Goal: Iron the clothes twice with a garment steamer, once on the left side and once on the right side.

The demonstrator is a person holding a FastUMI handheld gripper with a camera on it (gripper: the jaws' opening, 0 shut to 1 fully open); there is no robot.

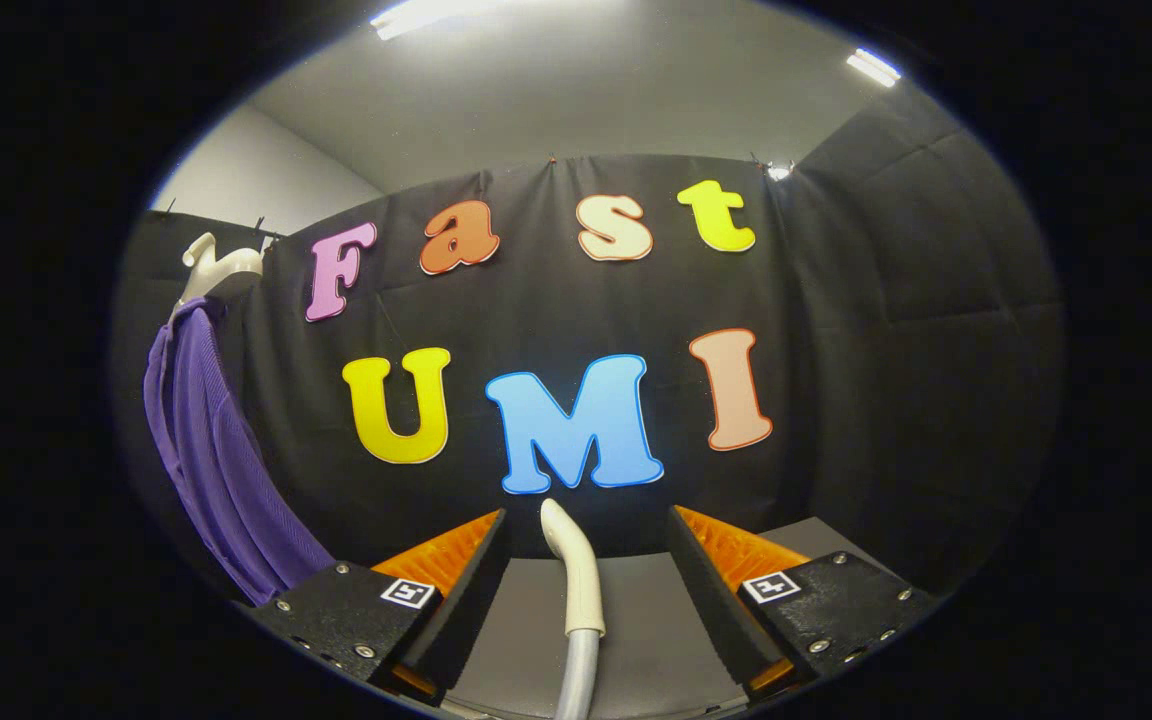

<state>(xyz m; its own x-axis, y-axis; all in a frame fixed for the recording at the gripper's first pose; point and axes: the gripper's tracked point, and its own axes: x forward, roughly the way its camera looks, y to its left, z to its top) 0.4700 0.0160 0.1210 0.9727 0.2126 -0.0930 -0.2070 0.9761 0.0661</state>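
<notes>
Claw [586, 560] wide above grey table [636, 620]

The tool [586, 570] is held level, its two fingers [456, 590] spread wide apart with an open gap between them, pressing on nothing. The black mounts at the fingers' bases each carry a small square marker, one to either side.

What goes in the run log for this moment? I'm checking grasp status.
phase: pre-grasp | gripper: open | steamer handle: between fingers, ungripped | purple garment: hanging beyond left finger, not steamed
</notes>
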